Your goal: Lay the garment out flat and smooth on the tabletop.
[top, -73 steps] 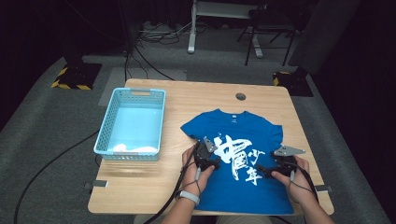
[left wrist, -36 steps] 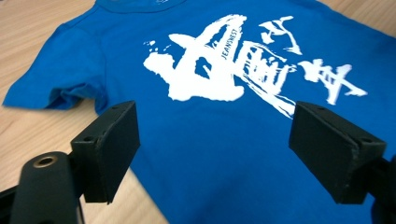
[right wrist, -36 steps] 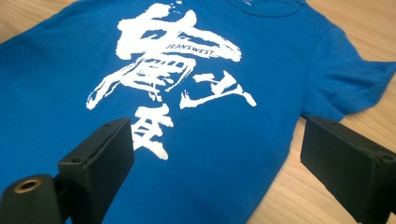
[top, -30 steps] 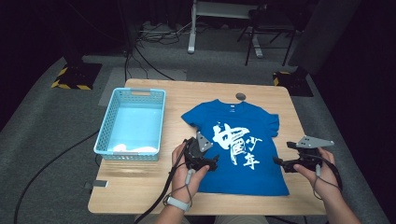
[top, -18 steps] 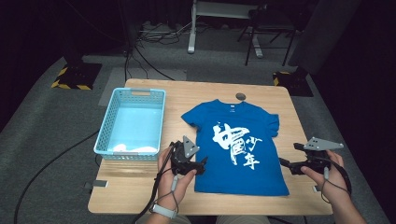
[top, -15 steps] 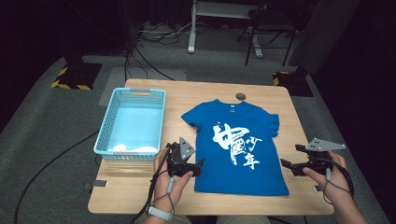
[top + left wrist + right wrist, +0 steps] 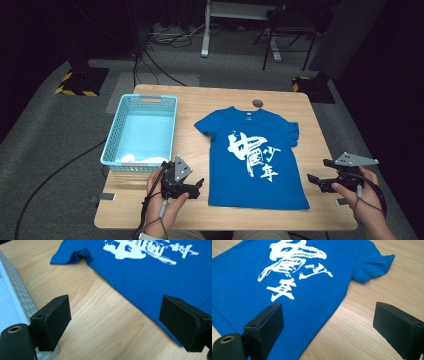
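Bright, evenly lit table amid dark surroundings; slight softness.

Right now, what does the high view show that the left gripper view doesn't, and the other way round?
The high view alone takes in the whole table, the right gripper off the shirt's right edge, and the floor with cables. The left gripper view alone shows the left gripper up close, jaws apart over bare wood, and the crumpled sleeve. Both share the blue T-shirt with white print and the light blue basket.
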`<action>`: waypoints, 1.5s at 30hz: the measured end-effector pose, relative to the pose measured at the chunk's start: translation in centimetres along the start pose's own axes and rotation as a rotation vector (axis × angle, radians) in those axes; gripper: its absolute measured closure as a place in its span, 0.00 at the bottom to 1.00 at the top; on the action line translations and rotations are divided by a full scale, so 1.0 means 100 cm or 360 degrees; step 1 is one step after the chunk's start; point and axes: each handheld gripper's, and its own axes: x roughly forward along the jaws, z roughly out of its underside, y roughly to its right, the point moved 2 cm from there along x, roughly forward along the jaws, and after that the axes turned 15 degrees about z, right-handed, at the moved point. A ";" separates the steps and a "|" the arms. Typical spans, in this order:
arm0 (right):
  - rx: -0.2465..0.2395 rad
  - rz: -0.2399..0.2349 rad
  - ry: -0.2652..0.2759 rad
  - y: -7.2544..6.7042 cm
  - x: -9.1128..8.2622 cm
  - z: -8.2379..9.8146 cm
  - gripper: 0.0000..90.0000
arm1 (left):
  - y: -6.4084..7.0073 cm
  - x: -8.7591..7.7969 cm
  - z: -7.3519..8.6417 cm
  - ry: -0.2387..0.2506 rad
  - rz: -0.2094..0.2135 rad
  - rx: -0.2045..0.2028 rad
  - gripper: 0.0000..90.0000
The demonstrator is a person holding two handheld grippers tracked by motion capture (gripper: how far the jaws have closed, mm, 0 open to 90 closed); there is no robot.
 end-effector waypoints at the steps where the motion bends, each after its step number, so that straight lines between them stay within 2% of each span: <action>1: -0.0001 0.0003 -0.0001 0.000 -0.001 0.001 0.11 | -0.001 -0.001 0.003 -0.0007 0.0000 -0.0003 0.11; 6: 0.0021 0.0024 0.0010 0.004 -0.004 0.007 0.11 | -0.006 -0.005 0.015 -0.0021 0.0005 -0.0023 0.10; 12: 0.0009 0.0043 -0.0015 0.008 -0.003 0.018 0.10 | -0.014 -0.010 0.028 -0.0032 -0.0015 -0.0063 0.09; 18: 0.0073 0.0073 -0.0042 0.016 -0.002 0.031 0.09 | -0.024 -0.012 0.042 -0.0073 -0.0040 -0.0101 0.09; 23: 0.0091 0.0089 -0.0066 0.021 0.000 0.044 0.09 | -0.030 -0.016 0.051 -0.0087 -0.0061 -0.0128 0.09; 27: 0.0138 0.0111 -0.0043 0.022 0.004 0.053 0.07 | -0.038 -0.018 0.064 -0.0117 -0.0084 -0.0174 0.09; 31: 0.0140 0.0123 -0.0046 0.023 0.006 0.058 0.07 | -0.042 -0.018 0.071 -0.0126 -0.0094 -0.0213 0.09; 34: 0.0136 0.0138 -0.0077 0.023 0.009 0.065 0.07 | -0.047 -0.020 0.077 -0.0129 -0.0102 -0.0253 0.09; 40: 0.0136 0.0150 -0.0141 0.022 0.016 0.079 0.07 | -0.058 -0.025 0.089 -0.0188 -0.0172 -0.0346 0.09; 41: 0.0134 0.0153 -0.0149 0.021 0.017 0.081 0.07 | -0.059 -0.027 0.091 -0.0173 -0.0171 -0.0378 0.09; 44: 0.0136 0.0154 -0.0166 0.020 0.019 0.086 0.07 | -0.063 -0.031 0.094 -0.0165 -0.0196 -0.0400 0.08; 45: 0.0139 0.0154 -0.0188 0.018 0.020 0.091 0.07 | -0.066 -0.034 0.098 -0.0137 -0.0202 -0.0404 0.08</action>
